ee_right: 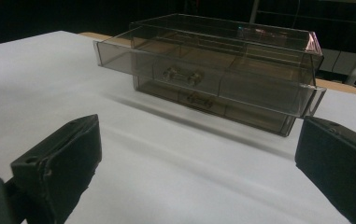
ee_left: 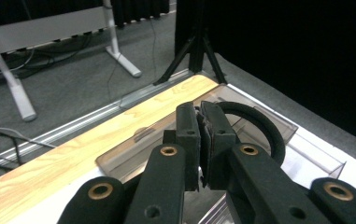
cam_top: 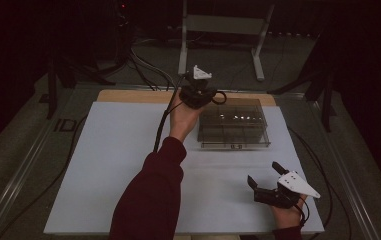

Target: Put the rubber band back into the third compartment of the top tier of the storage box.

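My left gripper [cam_top: 217,98] is clamped tight on a black ring [ee_left: 259,122], held above the far left corner of the clear drawer box [cam_top: 234,129] — its top drawer stands pulled out. My right gripper [cam_top: 265,176] rests near the table's [cam_top: 113,150] front edge, jaws wide — nothing between them.

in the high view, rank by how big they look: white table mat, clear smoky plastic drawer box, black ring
1. White table mat, by far the largest.
2. Clear smoky plastic drawer box.
3. Black ring, pinched in the left gripper, smallest.
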`<action>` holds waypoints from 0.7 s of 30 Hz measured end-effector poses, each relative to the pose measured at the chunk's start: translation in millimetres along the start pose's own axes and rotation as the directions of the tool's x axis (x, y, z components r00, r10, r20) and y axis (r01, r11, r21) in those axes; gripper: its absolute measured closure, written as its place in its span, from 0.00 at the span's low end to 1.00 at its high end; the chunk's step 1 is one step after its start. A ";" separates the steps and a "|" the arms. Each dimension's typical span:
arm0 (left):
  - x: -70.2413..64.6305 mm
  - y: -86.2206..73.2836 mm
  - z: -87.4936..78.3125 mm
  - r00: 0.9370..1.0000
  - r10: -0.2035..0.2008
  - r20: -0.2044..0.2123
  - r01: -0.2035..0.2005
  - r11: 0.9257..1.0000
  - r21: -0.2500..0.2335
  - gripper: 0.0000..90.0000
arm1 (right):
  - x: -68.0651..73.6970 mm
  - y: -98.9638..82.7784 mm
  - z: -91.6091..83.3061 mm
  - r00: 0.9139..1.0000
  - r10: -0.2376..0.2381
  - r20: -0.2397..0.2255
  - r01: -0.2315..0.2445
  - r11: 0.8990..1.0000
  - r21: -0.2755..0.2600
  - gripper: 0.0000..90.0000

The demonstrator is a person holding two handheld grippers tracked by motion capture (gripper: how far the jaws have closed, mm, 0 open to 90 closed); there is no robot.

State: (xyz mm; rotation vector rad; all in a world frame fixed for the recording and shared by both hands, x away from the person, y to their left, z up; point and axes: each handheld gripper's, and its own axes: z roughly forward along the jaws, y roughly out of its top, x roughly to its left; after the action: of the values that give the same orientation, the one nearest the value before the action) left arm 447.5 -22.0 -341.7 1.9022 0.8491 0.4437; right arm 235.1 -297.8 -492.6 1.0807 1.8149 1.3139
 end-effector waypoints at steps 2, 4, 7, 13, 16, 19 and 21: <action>-3.0 1.2 3.5 1.000 -0.002 0.009 0.002 1.000 0.001 0.98 | -0.5 0.0 0.1 1.000 0.000 0.000 0.000 1.000 -0.001 0.01; -5.7 1.8 7.0 1.000 -0.001 0.020 0.001 1.000 0.002 0.98 | -0.5 0.0 0.1 1.000 0.001 -0.001 -0.001 1.000 -0.002 0.01; -9.8 1.3 12.6 1.000 -0.002 0.031 0.002 1.000 0.008 0.98 | -0.5 0.1 -0.2 1.000 0.002 -0.002 -0.002 1.000 -0.002 0.01; -16.2 1.9 20.7 0.999 -0.002 0.044 0.001 1.000 0.008 0.98 | -1.0 -0.2 0.6 1.000 0.003 -0.004 -0.003 1.000 -0.003 0.01; -19.6 3.7 23.6 0.999 0.002 0.051 -0.002 1.000 0.010 0.98 | -1.1 -0.4 0.9 1.000 0.008 -0.005 -0.008 1.000 -0.001 0.01; -23.0 5.5 26.7 0.998 0.002 0.056 -0.003 1.000 0.008 0.98 | -1.4 -0.5 0.6 1.000 0.009 -0.003 -0.009 1.000 -0.001 0.01; -25.2 6.7 28.4 0.998 0.005 0.059 -0.006 1.000 0.009 0.98 | -1.8 -0.5 0.6 1.000 0.010 -0.003 -0.010 1.000 -0.002 0.01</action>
State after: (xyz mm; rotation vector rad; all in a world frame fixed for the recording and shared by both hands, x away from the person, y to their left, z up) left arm 450.3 -59.9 -347.6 1.9176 0.8088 0.3860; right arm 236.3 -299.2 -493.2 1.0878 1.8123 1.3240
